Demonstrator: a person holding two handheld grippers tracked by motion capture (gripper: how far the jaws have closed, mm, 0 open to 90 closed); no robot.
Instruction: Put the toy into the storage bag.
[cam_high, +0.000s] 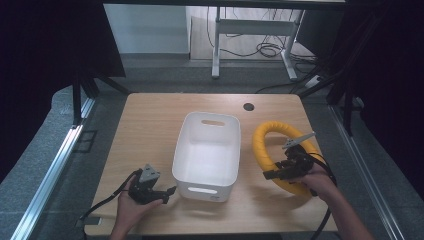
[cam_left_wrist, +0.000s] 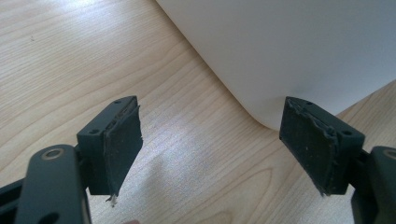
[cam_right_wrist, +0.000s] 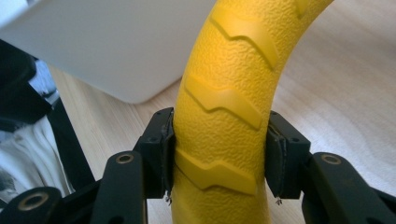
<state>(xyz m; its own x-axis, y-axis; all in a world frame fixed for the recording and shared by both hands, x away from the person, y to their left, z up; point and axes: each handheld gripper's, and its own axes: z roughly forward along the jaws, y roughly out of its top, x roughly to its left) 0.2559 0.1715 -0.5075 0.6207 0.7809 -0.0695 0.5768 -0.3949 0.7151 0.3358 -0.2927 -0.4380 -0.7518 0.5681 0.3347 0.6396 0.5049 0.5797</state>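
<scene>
The right tongs (cam_right_wrist: 217, 154) were closed on the yellow ring (cam_high: 265, 145), which lay on the surface (cam_high: 150, 120) right of the empty white bin (cam_high: 207, 150). The left tongs (cam_left_wrist: 210, 149) stood open, holding nothing. Probably the ring was not yet moved into the bin.

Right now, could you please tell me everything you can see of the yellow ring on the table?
The yellow ring is a thick hoop with a pebbled, rubbery-looking skin and raised zigzag ridges along it. It lies on the wooden table, right of the white bin, close to it. Whether all of it rests flat cannot be told. The right gripper is shut on the near part of the hoop, with one of its fingers pressed against each side. Nothing else is seen touching it, and its middle is empty.
</scene>
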